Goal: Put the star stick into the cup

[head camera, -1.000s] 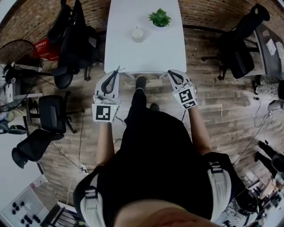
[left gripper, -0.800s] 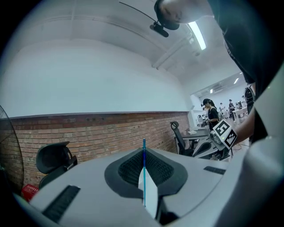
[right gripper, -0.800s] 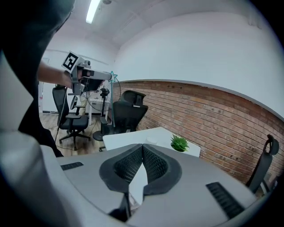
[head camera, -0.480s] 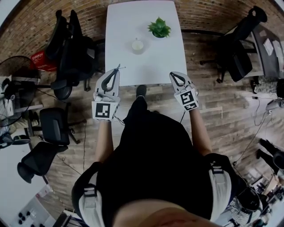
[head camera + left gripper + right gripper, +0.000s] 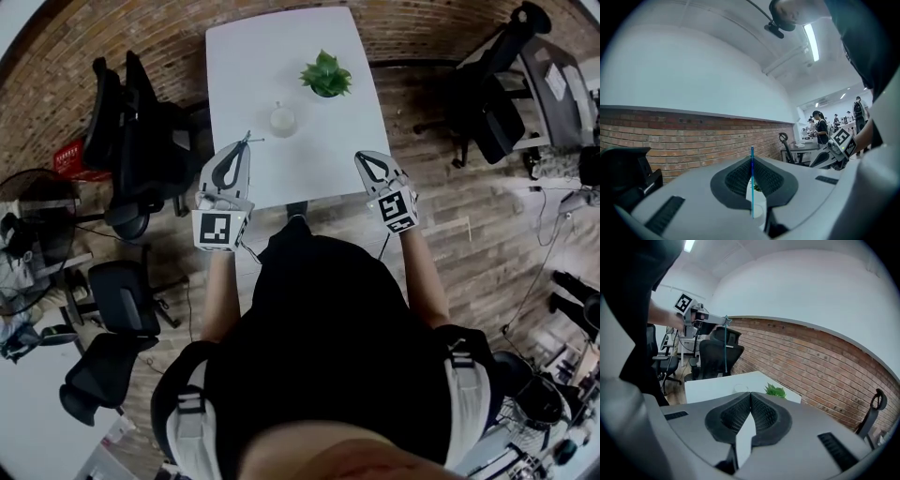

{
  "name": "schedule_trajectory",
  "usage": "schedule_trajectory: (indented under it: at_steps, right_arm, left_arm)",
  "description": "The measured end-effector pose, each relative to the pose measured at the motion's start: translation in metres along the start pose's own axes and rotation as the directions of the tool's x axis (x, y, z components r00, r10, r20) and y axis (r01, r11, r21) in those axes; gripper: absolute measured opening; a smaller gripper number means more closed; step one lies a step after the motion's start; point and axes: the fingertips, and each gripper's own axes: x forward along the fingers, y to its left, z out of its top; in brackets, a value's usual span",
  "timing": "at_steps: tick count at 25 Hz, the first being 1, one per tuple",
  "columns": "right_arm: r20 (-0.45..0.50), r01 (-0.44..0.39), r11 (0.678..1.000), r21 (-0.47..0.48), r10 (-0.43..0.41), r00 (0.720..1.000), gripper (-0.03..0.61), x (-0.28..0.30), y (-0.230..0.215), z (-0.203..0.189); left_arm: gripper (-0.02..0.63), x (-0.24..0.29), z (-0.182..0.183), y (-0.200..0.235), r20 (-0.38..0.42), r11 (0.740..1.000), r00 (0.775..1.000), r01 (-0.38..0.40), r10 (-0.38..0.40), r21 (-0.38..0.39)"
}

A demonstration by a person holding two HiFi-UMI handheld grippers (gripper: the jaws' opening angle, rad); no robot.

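A thin blue star stick (image 5: 752, 183) stands upright between the pads of my left gripper (image 5: 752, 158), which is shut on it. In the right gripper view the stick (image 5: 725, 348) shows its star tip on top, with the left gripper (image 5: 696, 315) level at the left. The pale cup (image 5: 282, 119) stands on the white table (image 5: 244, 66), a little beyond and right of my left gripper (image 5: 246, 145). My right gripper (image 5: 362, 157) hangs over the table's near right corner, tilted down. Its jaws (image 5: 750, 393) are shut with nothing between them. The cup (image 5: 739, 389) sits just past them.
A small green potted plant (image 5: 325, 75) stands on the table behind the cup. Black office chairs (image 5: 131, 141) crowd the left side of the table, and another chair (image 5: 497, 103) is at the right. A brick wall (image 5: 670, 136) runs behind the table. The floor is wood.
The person has stepped toward the table. Both grippers have moved forward from before its near edge to over it, and the cup is now closer to the left gripper.
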Motion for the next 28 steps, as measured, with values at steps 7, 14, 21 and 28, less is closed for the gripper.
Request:
schedule_trajectory:
  at_steps: [7,14,21,28]
  right_arm:
    - [-0.034,0.04,0.998,0.037,-0.039,0.999,-0.002,0.018,-0.015,-0.009]
    - [-0.058,0.074,0.995,0.073,-0.07,0.996,-0.002,0.039,-0.028,-0.015]
    - [-0.099,0.087,0.991,0.106,-0.077,0.992,-0.002,0.059,-0.032,-0.021]
    - [-0.116,0.104,0.989,0.11,-0.091,0.989,-0.002,0.067,-0.039,-0.027]
  left_arm:
    - [0.028,0.038,-0.017,0.019,-0.014,0.998,0.998,0.06,-0.061,-0.025]
    - [0.028,0.07,-0.037,0.032,-0.026,0.993,0.995,0.09,-0.092,-0.081]
    - [0.028,0.099,-0.064,0.036,-0.029,0.975,0.99,0.134,-0.141,-0.18]
    - [0.028,0.122,-0.094,0.043,-0.05,0.949,0.984,0.15,-0.17,-0.278]
